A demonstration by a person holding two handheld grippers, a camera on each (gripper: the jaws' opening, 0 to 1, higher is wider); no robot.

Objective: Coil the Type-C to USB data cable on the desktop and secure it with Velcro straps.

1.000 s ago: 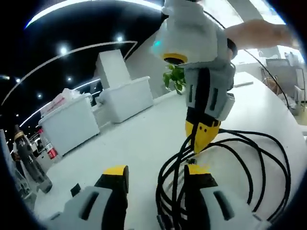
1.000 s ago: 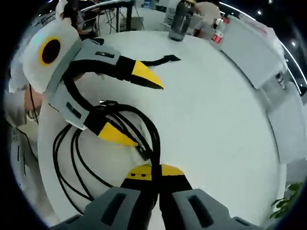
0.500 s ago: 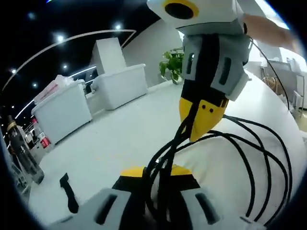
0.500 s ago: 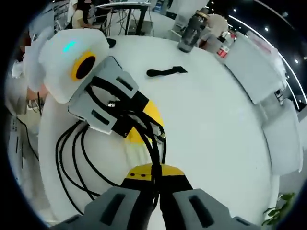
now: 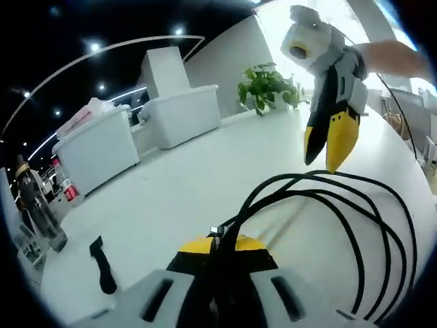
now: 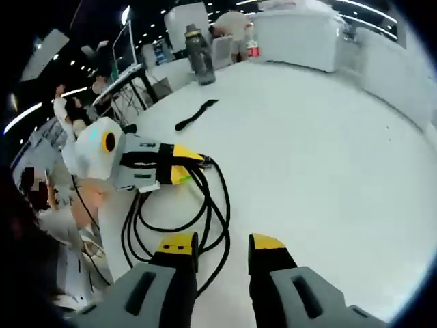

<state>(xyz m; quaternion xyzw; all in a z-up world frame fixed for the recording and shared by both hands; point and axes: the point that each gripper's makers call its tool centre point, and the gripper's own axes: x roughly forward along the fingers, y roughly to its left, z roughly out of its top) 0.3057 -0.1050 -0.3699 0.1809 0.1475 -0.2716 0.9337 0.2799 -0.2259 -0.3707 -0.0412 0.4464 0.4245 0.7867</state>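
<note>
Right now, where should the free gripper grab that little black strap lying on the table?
Grab the Velcro strap across its thin middle, coming straight down from above. It lies flat and alone on the white table, apart from the cable, so the right gripper, fingers open, can probably pinch its narrow width.

cable (image 5: 355, 225) loops cut off at lower right, connector ends hidden

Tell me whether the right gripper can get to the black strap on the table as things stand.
Probably yes. The right gripper is open and holds nothing, and bare table lies between it and the strap. The cable and left gripper sit off to one side.
</note>
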